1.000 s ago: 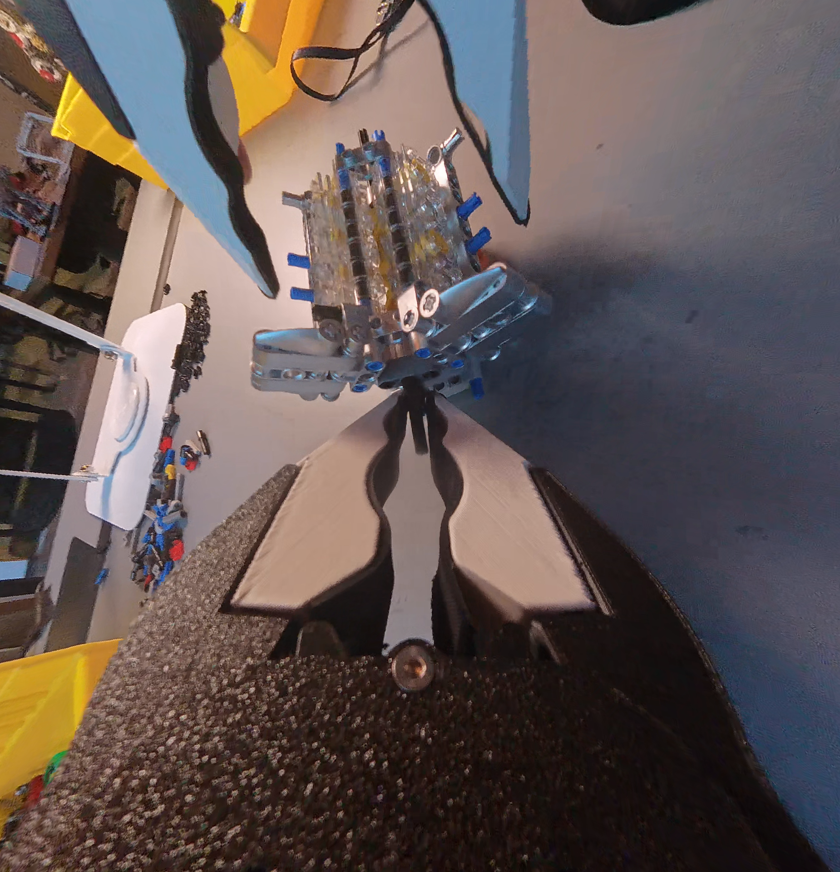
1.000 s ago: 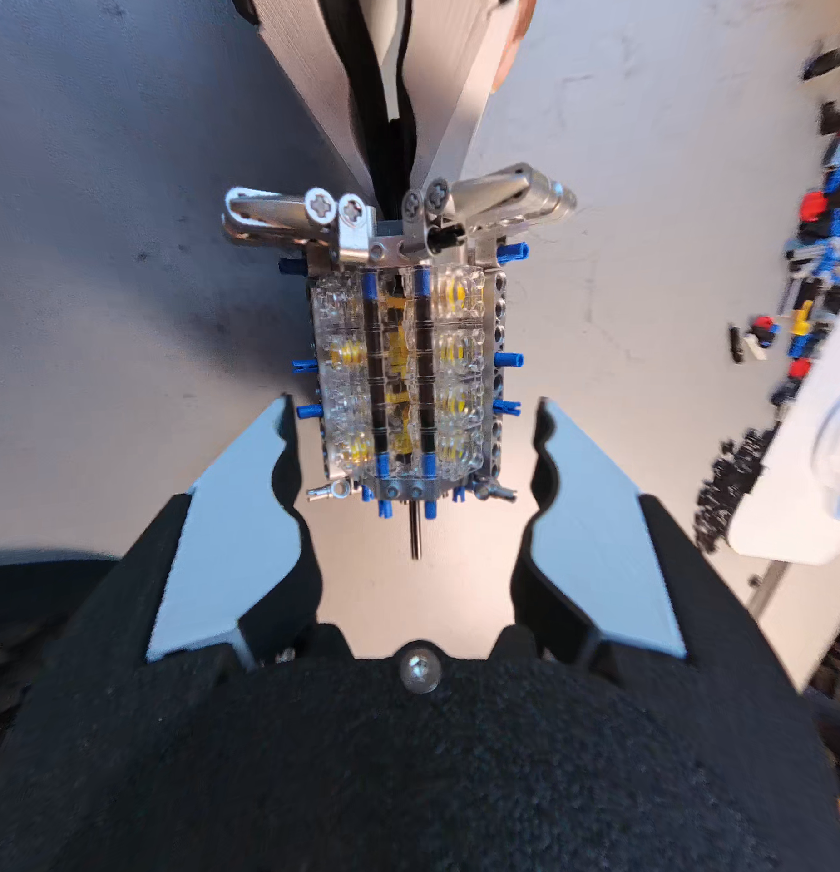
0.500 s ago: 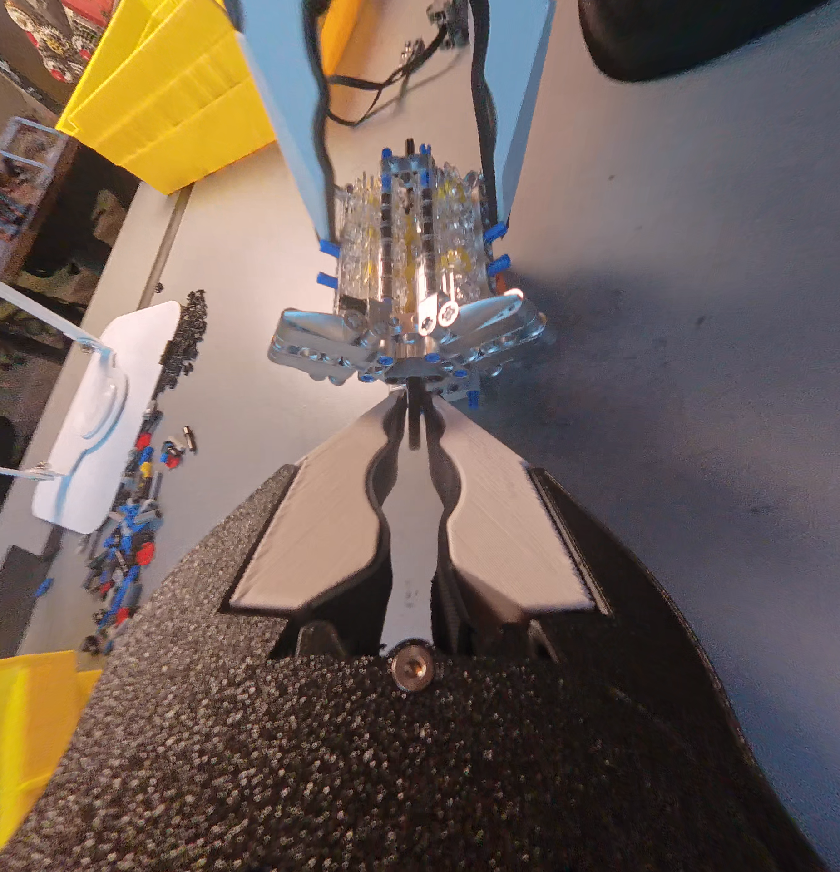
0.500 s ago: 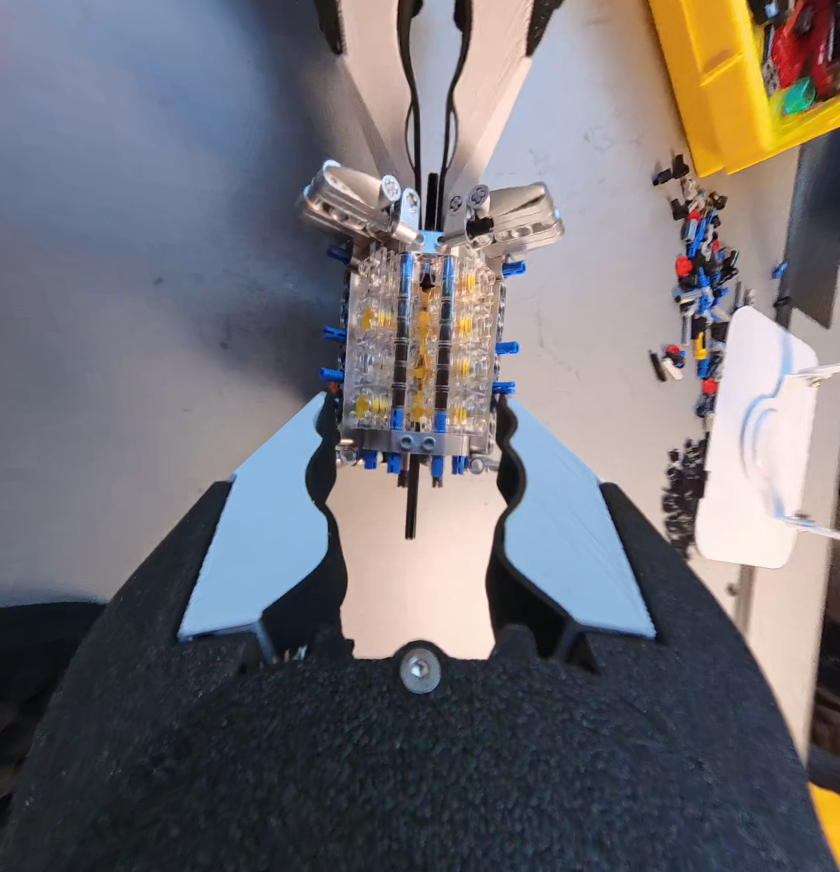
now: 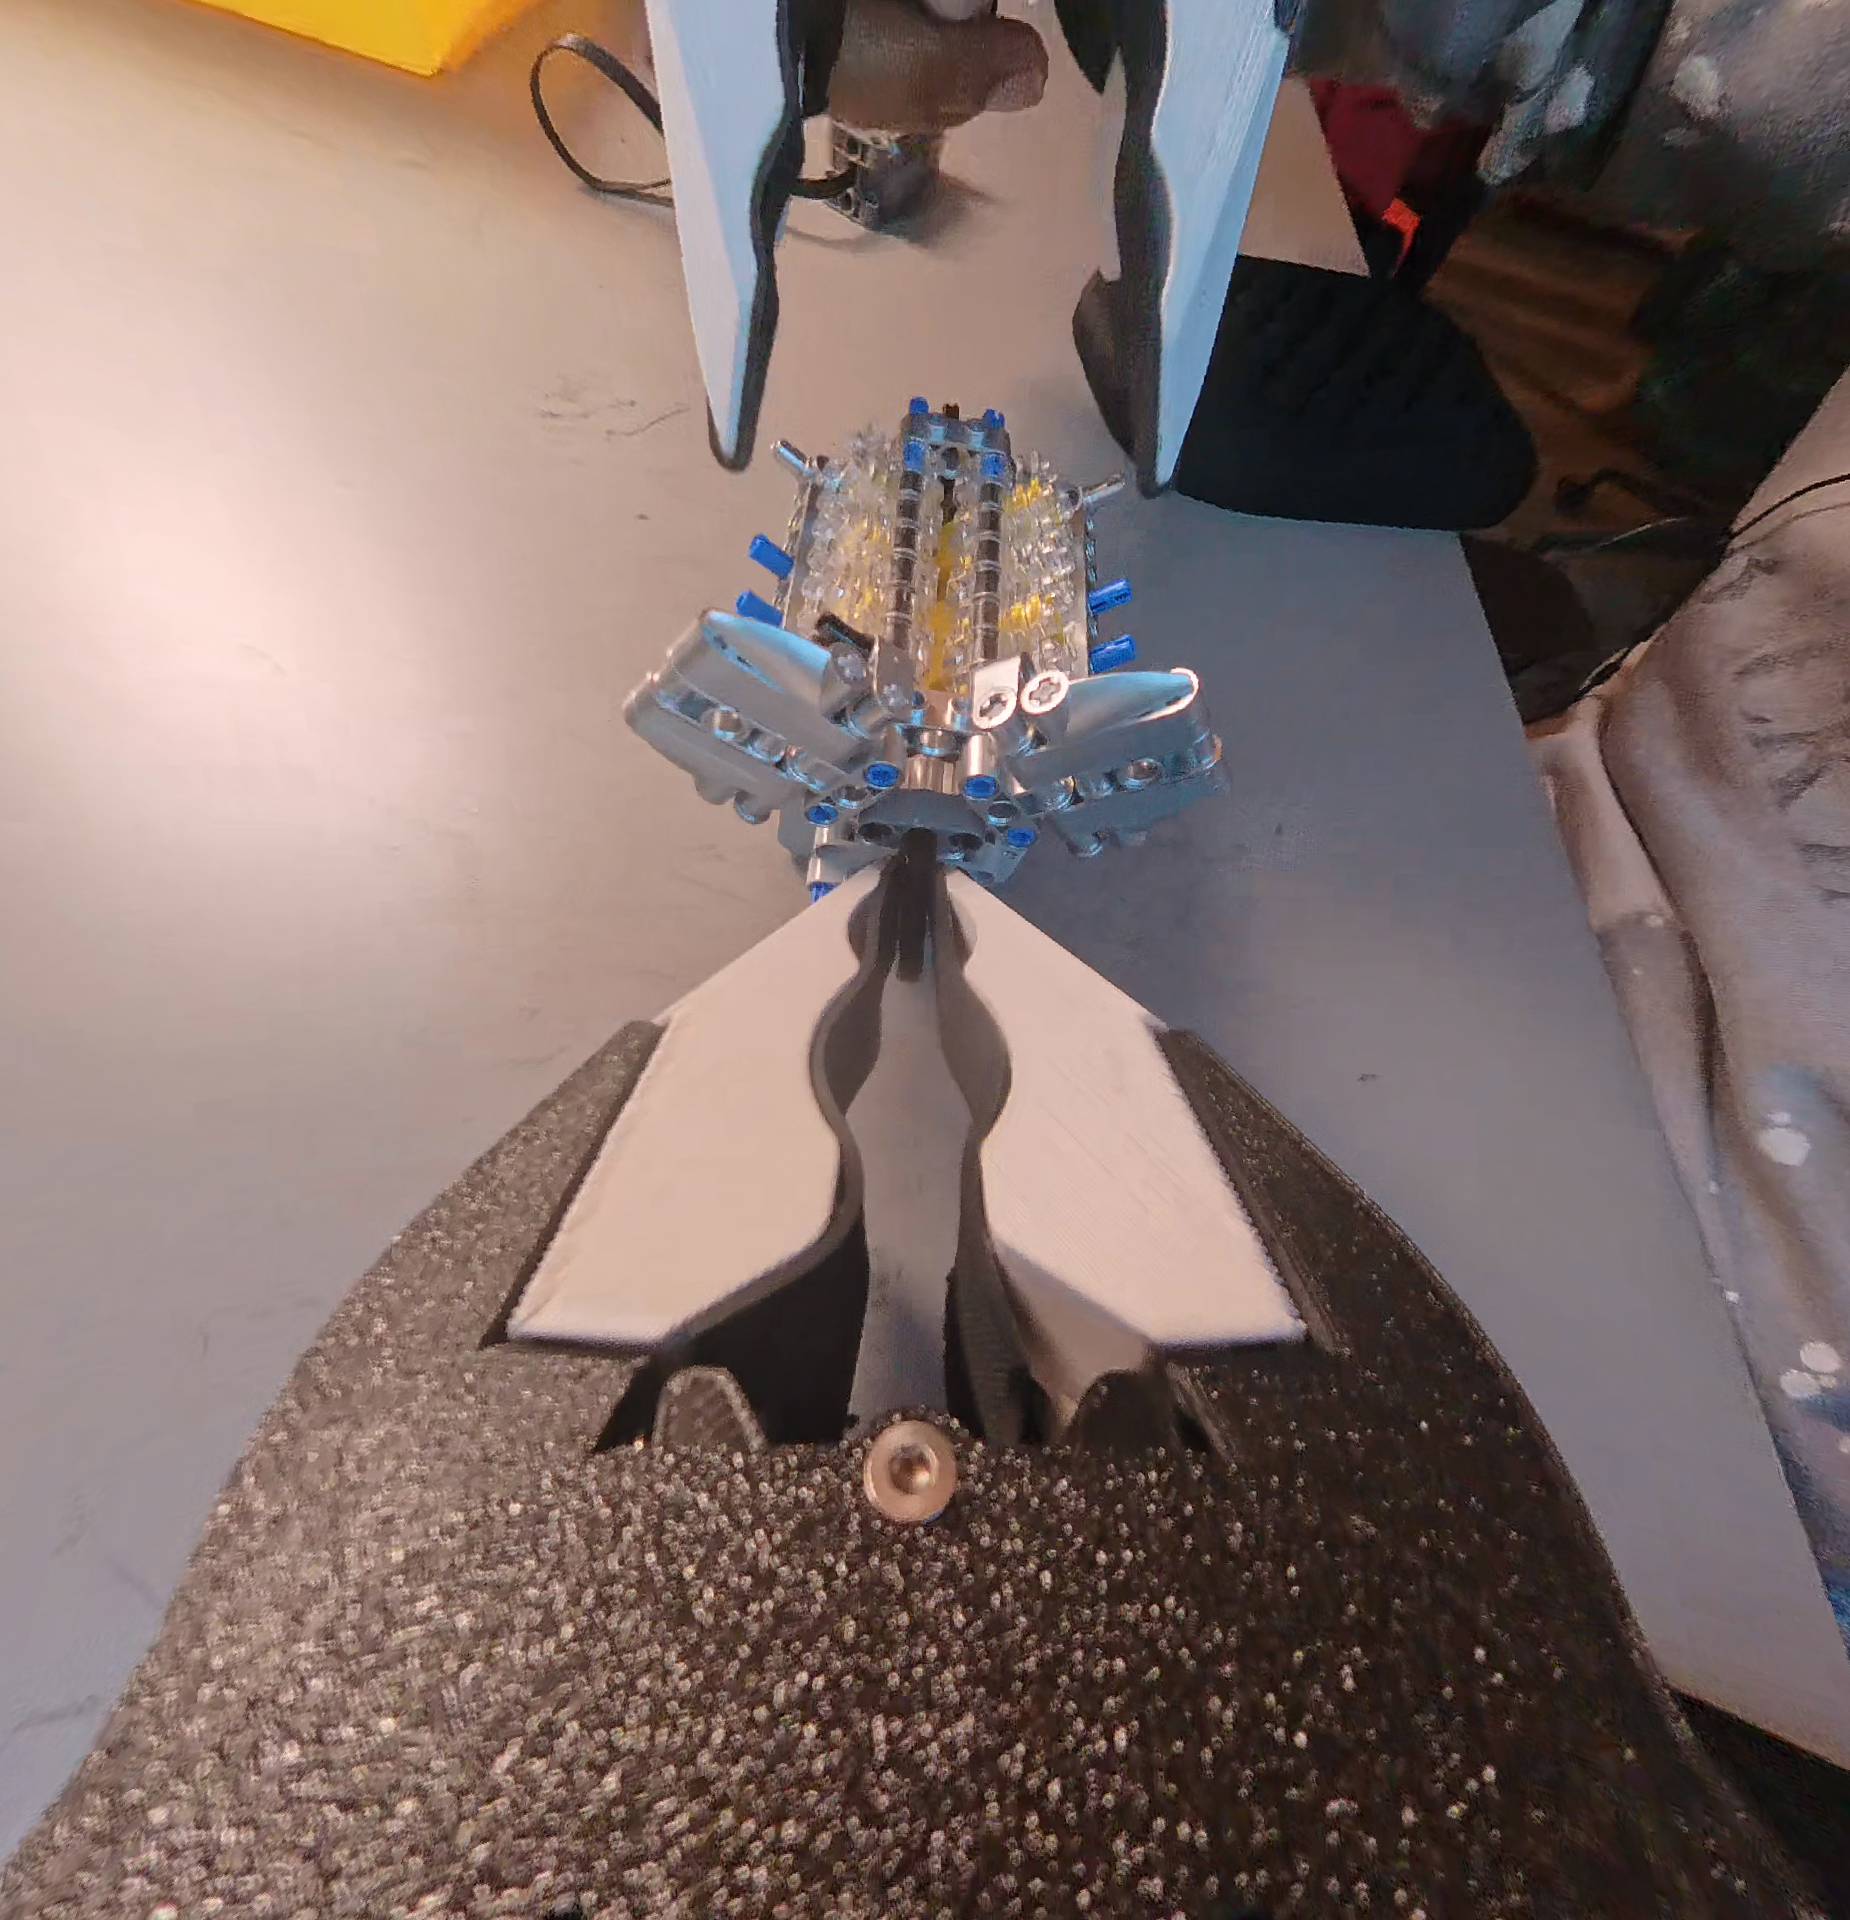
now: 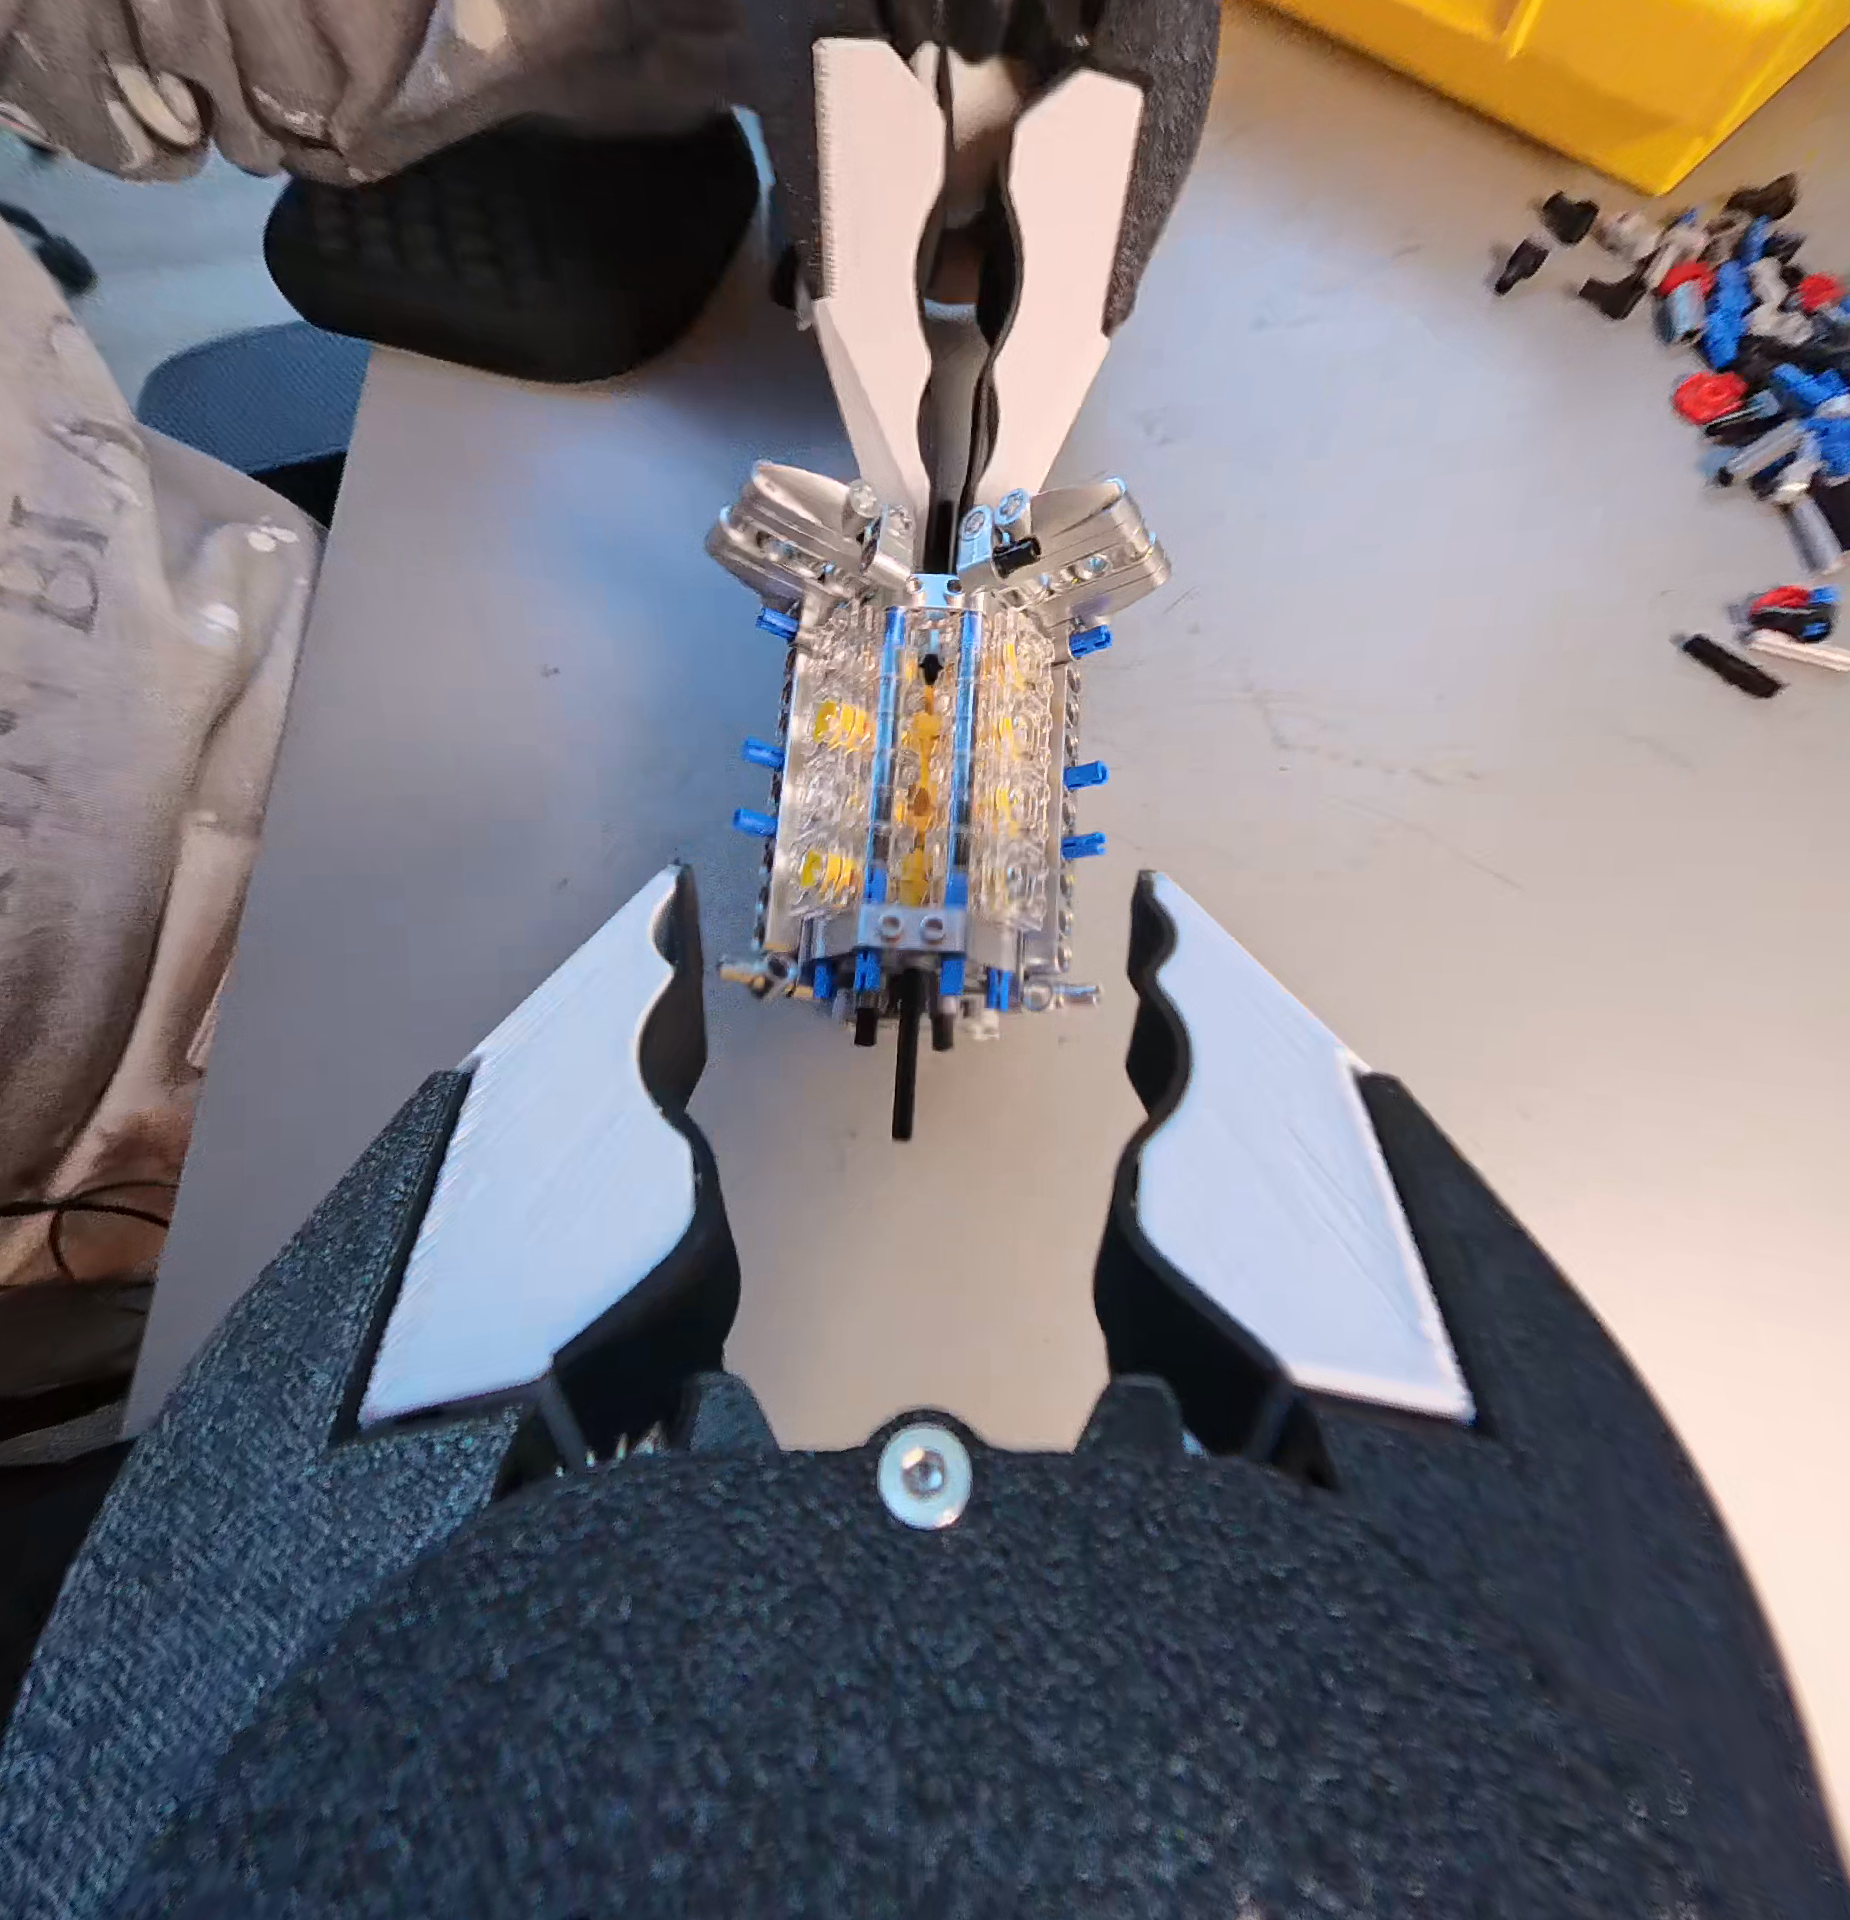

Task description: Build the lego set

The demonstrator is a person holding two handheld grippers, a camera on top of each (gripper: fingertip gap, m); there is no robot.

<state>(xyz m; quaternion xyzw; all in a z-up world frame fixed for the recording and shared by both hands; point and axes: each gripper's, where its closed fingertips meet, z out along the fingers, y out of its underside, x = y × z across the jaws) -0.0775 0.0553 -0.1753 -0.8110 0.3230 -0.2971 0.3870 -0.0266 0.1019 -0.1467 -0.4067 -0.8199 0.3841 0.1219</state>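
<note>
Left gripper [image 5: 916, 914]: pressed together, pinching the black axle [image 5: 913, 925] at the engine model's 6 o'clock end.
Right gripper [image 6: 913, 914]: spread wide, flanking the model's near end, not touching.
Engine model [image 6: 926, 769]: above the grey table [image 6: 1420, 831].
Loose parts [image 6: 1773, 364]: 2 o'clock, well apart.

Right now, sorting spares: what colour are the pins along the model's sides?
Blue pins, clearest in the right wrist view.

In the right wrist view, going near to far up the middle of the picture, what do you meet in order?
right gripper, open → free black axle → brick-built engine model → left gripper, shut on the model's far axle → black chair seat past the table edge.
</note>
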